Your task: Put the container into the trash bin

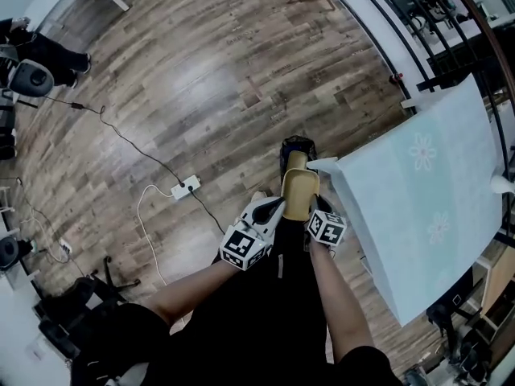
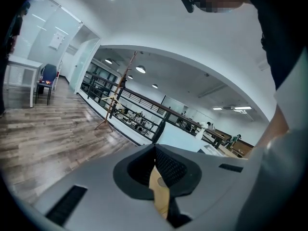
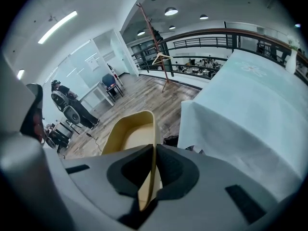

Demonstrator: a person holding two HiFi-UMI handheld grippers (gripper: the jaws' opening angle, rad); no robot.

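Note:
The container [image 1: 299, 193] is a tan oval tray held in the air in front of my body, above the floor. My left gripper [image 1: 279, 208] is shut on its left rim, and my right gripper [image 1: 315, 204] is shut on its right rim. Seen from the right gripper [image 3: 149, 177], the container [image 3: 129, 133] runs forward from the shut jaws with its hollow showing. Between the jaws of the left gripper [image 2: 158, 184] only a thin tan edge of the container [image 2: 160, 195] shows. The dark trash bin [image 1: 297, 149] stands on the floor just beyond the container, beside the table; part of the bin [image 3: 171, 140] shows by the cloth.
A table under a pale blue cloth [image 1: 426, 199] stands at my right, its corner close to the bin. A white power strip [image 1: 186, 187] with cables lies on the wooden floor at the left. A railing [image 1: 418, 22] runs behind the table. A coat stand [image 3: 158, 57] is farther off.

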